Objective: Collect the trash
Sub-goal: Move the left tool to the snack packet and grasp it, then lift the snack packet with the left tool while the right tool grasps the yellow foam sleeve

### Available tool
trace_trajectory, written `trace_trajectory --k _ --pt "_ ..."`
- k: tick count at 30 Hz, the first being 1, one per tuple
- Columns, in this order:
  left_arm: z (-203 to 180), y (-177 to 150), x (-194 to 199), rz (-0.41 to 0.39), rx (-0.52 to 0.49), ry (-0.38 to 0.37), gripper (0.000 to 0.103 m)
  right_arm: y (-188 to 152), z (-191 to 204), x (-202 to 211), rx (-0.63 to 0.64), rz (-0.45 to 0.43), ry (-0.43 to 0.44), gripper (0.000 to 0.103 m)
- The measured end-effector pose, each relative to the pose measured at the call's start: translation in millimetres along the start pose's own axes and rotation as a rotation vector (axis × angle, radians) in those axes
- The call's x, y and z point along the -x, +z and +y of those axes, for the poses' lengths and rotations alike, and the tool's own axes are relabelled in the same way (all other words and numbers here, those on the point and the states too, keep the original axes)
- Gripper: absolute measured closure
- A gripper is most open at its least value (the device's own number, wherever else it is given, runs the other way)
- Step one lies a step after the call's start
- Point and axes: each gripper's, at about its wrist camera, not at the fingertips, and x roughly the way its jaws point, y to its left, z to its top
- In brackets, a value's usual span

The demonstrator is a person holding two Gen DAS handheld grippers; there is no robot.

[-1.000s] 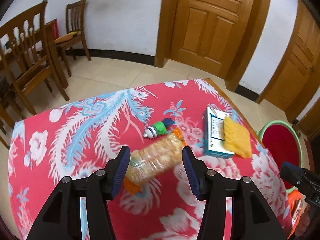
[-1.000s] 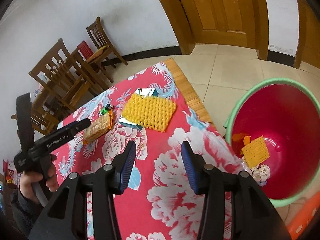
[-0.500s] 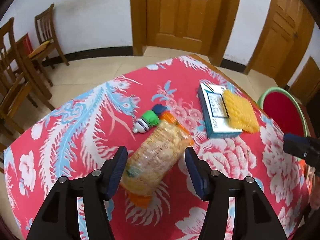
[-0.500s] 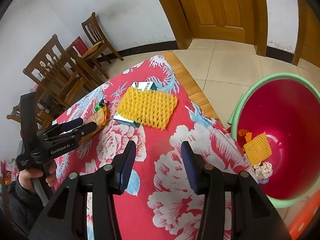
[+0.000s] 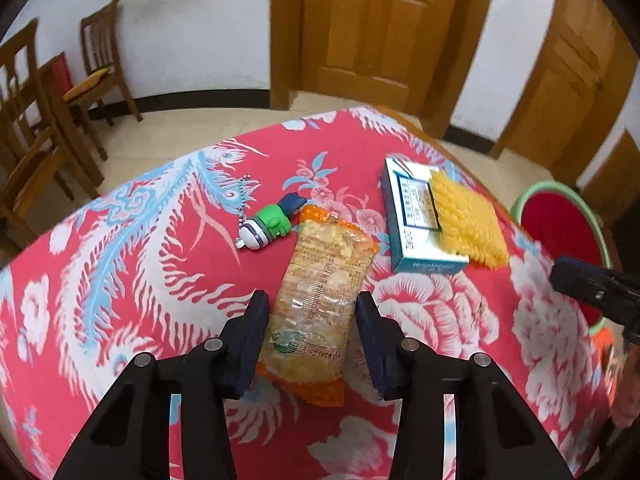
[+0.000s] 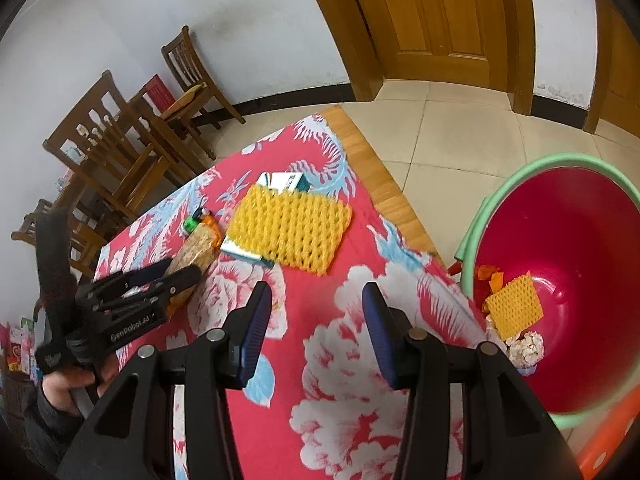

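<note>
A clear snack packet (image 5: 320, 296) with orange ends lies lengthwise on the red flowered tablecloth (image 5: 140, 260). My left gripper (image 5: 310, 312) straddles its near half. Its jaws are closing, with a sliver of gap still visible at each pad. From the right wrist view the left gripper (image 6: 176, 274) sits low over the packet (image 6: 196, 246). My right gripper (image 6: 318, 300) hovers over bare cloth near the table's right edge, its jaws opening with nothing between them. A yellow foam net (image 5: 466, 220) lies partly on a teal box (image 5: 408, 216).
A green keychain toy (image 5: 268, 226) lies just beyond the packet. A red bin with a green rim (image 6: 532, 164) stands on the floor to the right of the table, holding a foam net piece, orange scraps and crumpled paper. Wooden chairs (image 5: 36, 128) stand far left.
My left gripper has dropped and come forward over the packet, which now lies between narrower jaws. The right gripper's jaws have widened slightly; that hand stayed put.
</note>
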Motion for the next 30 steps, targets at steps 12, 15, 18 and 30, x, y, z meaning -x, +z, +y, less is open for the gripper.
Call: trace_trajectory --k 12,15,18,30 --pt "2 -12 5 -0.084 0.092 0.004 0.060 18 1 -40 -0.045 0.023 -0.021 0.048" --pt "2 -15 6 -0.101 0.105 0.002 0.060 22 1 -51 -0.053 0.040 -0.028 0.049" --pt "3 -15 6 -0.104 0.110 -0.004 0.060 24 7 -55 -0.010 0.027 -0.066 0.058" --pt "3 -16 8 -0.106 0.122 0.001 0.061 19 11 -46 0.029 -0.008 -0.040 0.092"
